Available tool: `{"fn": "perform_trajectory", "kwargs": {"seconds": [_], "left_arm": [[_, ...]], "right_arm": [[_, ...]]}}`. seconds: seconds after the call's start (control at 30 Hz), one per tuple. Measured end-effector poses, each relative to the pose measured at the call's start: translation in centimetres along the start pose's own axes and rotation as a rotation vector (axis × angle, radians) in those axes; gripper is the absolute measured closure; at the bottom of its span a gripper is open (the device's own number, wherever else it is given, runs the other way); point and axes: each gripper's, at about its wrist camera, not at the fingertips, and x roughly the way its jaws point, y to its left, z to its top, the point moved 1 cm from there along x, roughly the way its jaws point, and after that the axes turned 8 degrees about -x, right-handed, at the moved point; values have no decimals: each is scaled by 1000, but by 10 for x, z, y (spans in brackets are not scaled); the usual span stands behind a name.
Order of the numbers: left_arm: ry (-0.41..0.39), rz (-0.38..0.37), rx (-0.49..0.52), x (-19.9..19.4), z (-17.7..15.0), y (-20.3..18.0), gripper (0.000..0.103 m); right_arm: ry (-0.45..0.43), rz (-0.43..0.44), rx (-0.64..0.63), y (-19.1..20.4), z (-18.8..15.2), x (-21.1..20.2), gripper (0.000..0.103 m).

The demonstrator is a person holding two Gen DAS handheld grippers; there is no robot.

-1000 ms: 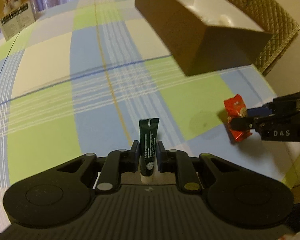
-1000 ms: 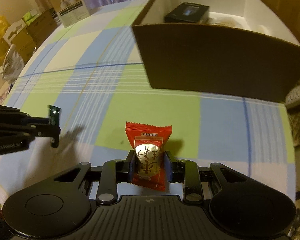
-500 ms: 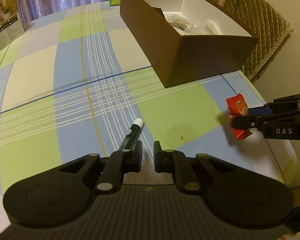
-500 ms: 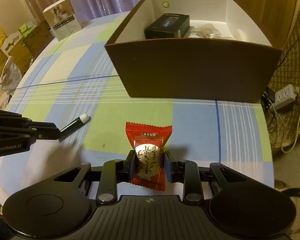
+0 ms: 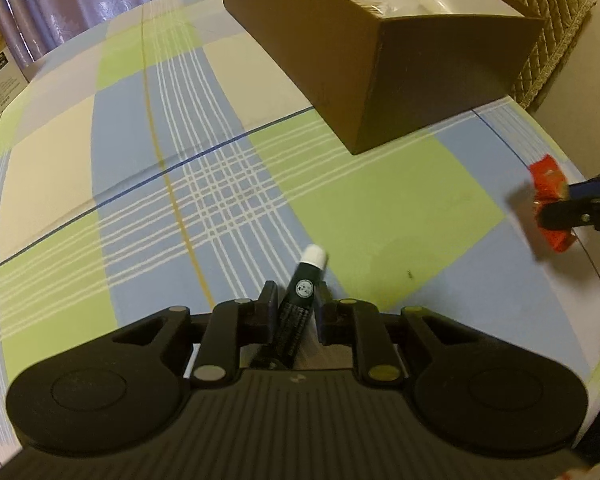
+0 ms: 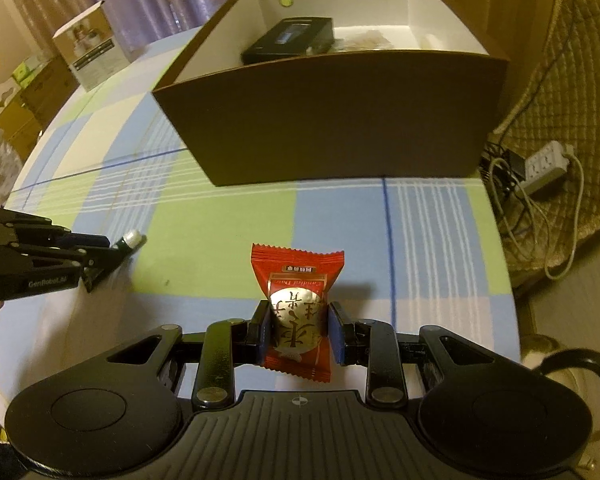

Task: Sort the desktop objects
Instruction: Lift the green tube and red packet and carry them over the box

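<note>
Above a round table [image 5: 60,168] covered in a blue, green and cream checked cloth, two handheld black grippers hover side by side, both facing a brown cardboard box [image 6: 340,120]. On the left, the left gripper [image 5: 293,308] is held low and roughly level over the cloth, its two fingers closed around a slim dark green tube [image 5: 298,304] with a white cap. The tube's long axis runs forward and slightly to the right, cap end pointing away from the gripper toward the box, the flat tail end tucked back between the fingers. On the right, the right gripper [image 6: 299,330] is also held level near the table's front edge, its blue-padded fingers pinching a red snack packet [image 6: 298,300] by its sides. The packet stands upright with its long axis vertical, a gold oval label facing the camera and its printed text upside down. The box sits on the far right part of the table, open at the top, brown outside and white inside. Inside it lie a flat black box [image 6: 290,40] toward the left wall and some pale crumpled wrappers [image 6: 366,42] beside it; other contents are too unclear to name. At the far left edge of the table stands a small printed carton [image 6: 90,52]. Beyond the table's right rim, a white power strip [image 6: 546,168] with cables rests on a quilted chair seat [image 6: 572,80].
</note>
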Motion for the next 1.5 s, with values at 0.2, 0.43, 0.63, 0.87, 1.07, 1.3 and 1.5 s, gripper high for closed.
{"fn": "perform_trajectory", "kwargs": {"seconds": [0.2,0.43,0.63,0.87,1.07,1.3,1.5], "left_arm": [[11,-18,18,8,2,2,88],[18,-35,4,6,-1,-1,90],[-14,-56,-19,-7,-3,-4,90],[-100,-91,-48,-38,6,-7,90],[-189,-117,-64,-69,24,-12,90],[-275,-158,-56,-93,58,-22,90],[-324,-200,-49,-97,97,-36,90]], "right_arm": [[6,-10,32,-6,-5,-1,76],[5,-2,24,0,-3,0,76],[-2,6,6,5,1,1,76],[-34,27,-23,11,11,-5,76],[-94,52,-51,14,28,-21,76],[-180,89,-69,9,55,-48,76],[-254,89,-69,-5,88,-64,76]]}}
